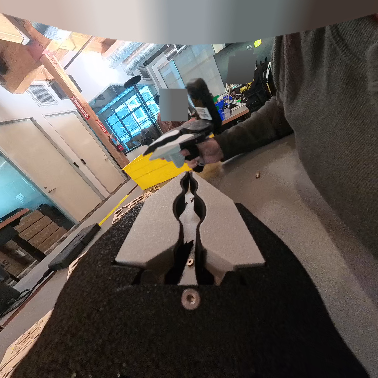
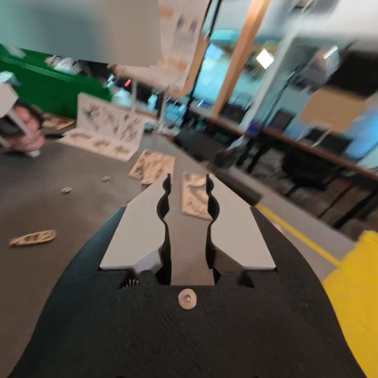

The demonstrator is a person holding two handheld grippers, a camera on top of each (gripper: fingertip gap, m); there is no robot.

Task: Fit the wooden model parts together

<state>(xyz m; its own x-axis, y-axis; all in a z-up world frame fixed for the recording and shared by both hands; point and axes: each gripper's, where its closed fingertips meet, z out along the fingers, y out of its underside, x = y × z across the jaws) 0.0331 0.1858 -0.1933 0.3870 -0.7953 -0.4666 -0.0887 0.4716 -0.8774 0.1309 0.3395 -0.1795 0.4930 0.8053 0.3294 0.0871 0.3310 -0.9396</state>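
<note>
My left gripper (image 1: 188, 174) is shut with its tips touching, and I see nothing between them; it is low over the grey table (image 1: 266, 204). My right gripper (image 2: 188, 177) is open and empty, raised above the table. In the left wrist view it (image 1: 149, 155) hangs in a hand over the yellow bin (image 1: 151, 171). Wooden part sheets lie ahead of the right gripper: a stack (image 2: 155, 167) and a single sheet (image 2: 195, 198). Loose wooden pieces (image 2: 33, 238) (image 2: 66, 190) lie to the left. More wooden sheets (image 1: 131, 206) lie left of my left fingers. The right wrist view is blurred.
A folded instruction sheet (image 2: 108, 124) stands at the back by a green bin (image 2: 51, 86). The yellow bin (image 2: 358, 286) is at the right. A black flat box (image 1: 75, 245) lies near the table's left edge. A person's grey-sleeved body (image 1: 327, 143) stands close on the right. The tips of one gripper are about 20 centimeters away from the tips of the other.
</note>
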